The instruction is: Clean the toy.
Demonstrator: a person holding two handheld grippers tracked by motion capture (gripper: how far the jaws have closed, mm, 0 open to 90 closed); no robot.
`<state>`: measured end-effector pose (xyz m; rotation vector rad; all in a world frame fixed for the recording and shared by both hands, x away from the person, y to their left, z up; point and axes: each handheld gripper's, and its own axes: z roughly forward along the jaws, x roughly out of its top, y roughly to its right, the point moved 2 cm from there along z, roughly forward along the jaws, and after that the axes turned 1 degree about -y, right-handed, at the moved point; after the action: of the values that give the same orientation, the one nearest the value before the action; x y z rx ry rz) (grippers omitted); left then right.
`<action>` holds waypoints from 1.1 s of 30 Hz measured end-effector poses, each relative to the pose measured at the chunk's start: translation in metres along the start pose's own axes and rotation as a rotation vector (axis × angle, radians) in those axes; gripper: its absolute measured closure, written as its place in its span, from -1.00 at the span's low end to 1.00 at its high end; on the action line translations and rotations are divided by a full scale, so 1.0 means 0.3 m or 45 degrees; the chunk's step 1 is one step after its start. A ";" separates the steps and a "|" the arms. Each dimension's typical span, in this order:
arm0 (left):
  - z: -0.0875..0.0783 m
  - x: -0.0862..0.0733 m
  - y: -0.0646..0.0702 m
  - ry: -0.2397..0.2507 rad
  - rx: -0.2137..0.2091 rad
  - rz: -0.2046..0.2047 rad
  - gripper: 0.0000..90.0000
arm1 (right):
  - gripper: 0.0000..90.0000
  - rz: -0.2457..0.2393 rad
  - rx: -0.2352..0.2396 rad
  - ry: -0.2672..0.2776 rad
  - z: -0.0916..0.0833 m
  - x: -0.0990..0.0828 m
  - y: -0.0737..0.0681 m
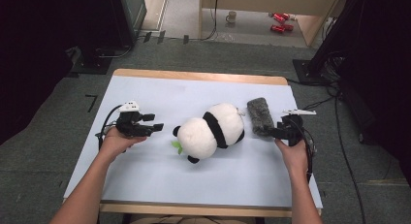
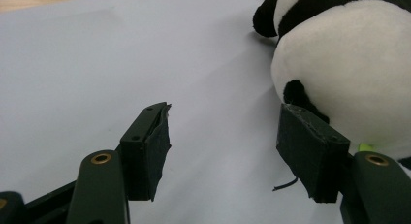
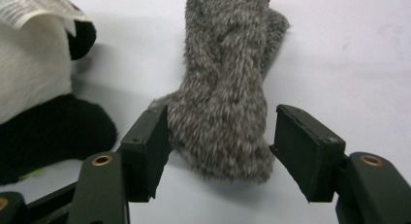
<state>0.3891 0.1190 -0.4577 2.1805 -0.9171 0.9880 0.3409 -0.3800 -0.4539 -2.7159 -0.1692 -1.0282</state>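
In the right gripper view, the right gripper (image 3: 220, 146) has its two black jaws standing apart, with the near end of a grey furry knitted mitten (image 3: 228, 83) lying between them. The left pad seems to touch the fur; on the other side a clear gap separates the right pad from the mitten, so nothing is clamped. The mitten stretches from the jaws up to the top centre of the frame, flat on the pale blue table cover (image 3: 349, 54). At the left edge of this frame lies a part of a black-and-white plush panda (image 3: 34, 88), with a white printed label on it.

In the high view, the right gripper (image 1: 271, 132) is at the right of centre, and the mitten (image 1: 259, 115) lies just beside the panda (image 1: 213, 131).

The left gripper (image 2: 223, 146) also has its jaws wide apart, with only the table cover (image 2: 97, 64) between them. The panda (image 2: 349, 64) fills the upper right of that view, just behind the right jaw.
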 end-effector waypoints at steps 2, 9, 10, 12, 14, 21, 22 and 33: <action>0.001 -0.004 -0.007 -0.006 0.003 -0.003 -0.20 | -0.17 -0.002 0.006 -0.001 -0.008 -0.014 -0.005; 0.015 -0.012 -0.022 -0.011 0.021 0.001 -0.20 | -0.18 -0.001 0.016 0.008 -0.029 -0.059 -0.014; 0.016 -0.013 -0.024 -0.013 0.023 0.004 -0.20 | -0.18 0.000 0.015 0.015 -0.034 -0.067 -0.016; 0.019 -0.017 -0.030 -0.016 0.027 0.003 -0.20 | -0.18 -0.003 0.022 0.016 -0.040 -0.080 -0.023; 0.022 -0.020 -0.038 -0.016 0.028 -0.011 -0.19 | -0.18 -0.008 0.026 0.014 -0.043 -0.097 -0.032; 0.034 -0.029 -0.049 -0.027 0.071 0.021 -0.19 | -0.14 -0.027 0.021 -0.030 -0.035 -0.147 -0.039; 0.036 -0.031 -0.053 -0.031 0.079 0.020 -0.19 | -0.14 -0.026 0.028 -0.032 -0.028 -0.156 -0.038; 0.054 -0.064 -0.085 -0.084 0.101 -0.017 -0.15 | -0.16 -0.078 0.022 -0.092 0.038 -0.192 -0.060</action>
<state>0.4059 0.1295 -0.4875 2.2944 -0.9063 0.9665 0.3018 -0.3612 -0.4971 -2.7497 -0.2746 -0.9401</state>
